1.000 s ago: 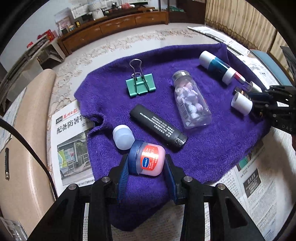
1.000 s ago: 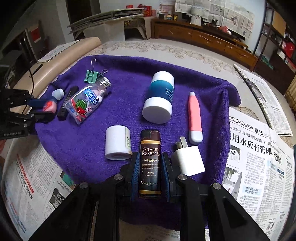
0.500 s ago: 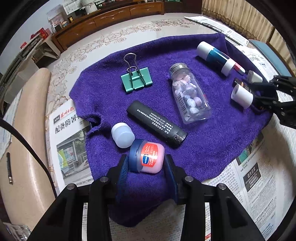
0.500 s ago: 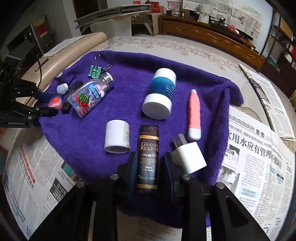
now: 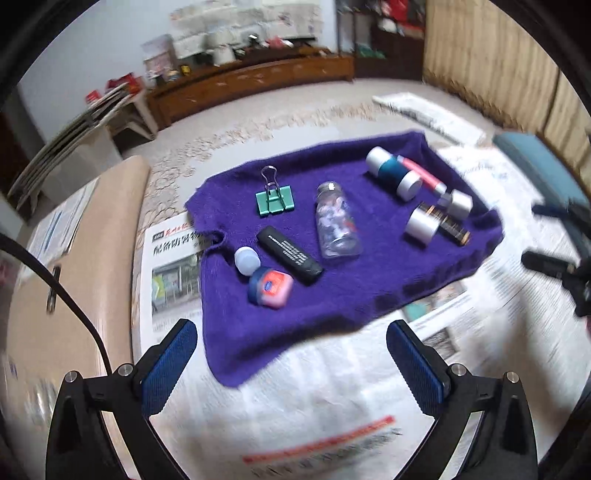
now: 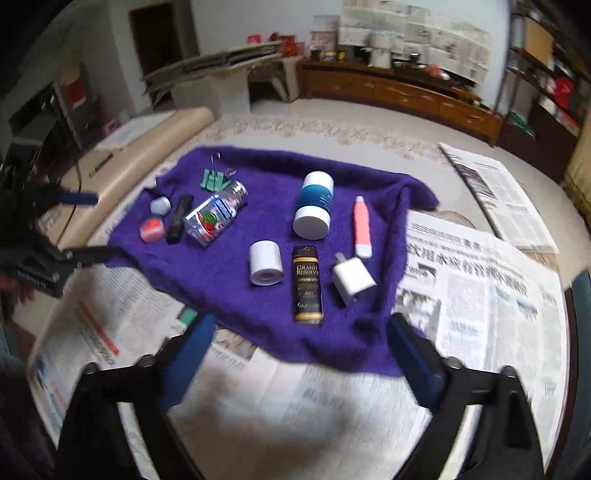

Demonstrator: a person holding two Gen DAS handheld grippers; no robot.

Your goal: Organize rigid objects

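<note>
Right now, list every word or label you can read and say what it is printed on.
"GRAND RESERVE": on the dark bottle.
White print on the black tube: too small to read.
Label on the pink jar: blurred.
Headlines on the newspaper: blurred.
Label on the clear candy bottle: unreadable.

Pale patterned floor point(image 6: 332, 129) underfoot, spread with newspapers point(image 6: 480, 295) toward 3 and 6 o'clock. Long low wooden cabinet point(image 6: 399, 92) against the far wall at 12 to 1 o'clock, cluttered on top, more newspaper pinned on the wall point(image 6: 413, 33) above. Dark doorway point(image 6: 159, 40) at 10 o'clock. Beige padded bench point(image 5: 74, 258) along 9 o'clock. Tan curtains point(image 5: 491, 66) at 2 o'clock in the left view.
</note>
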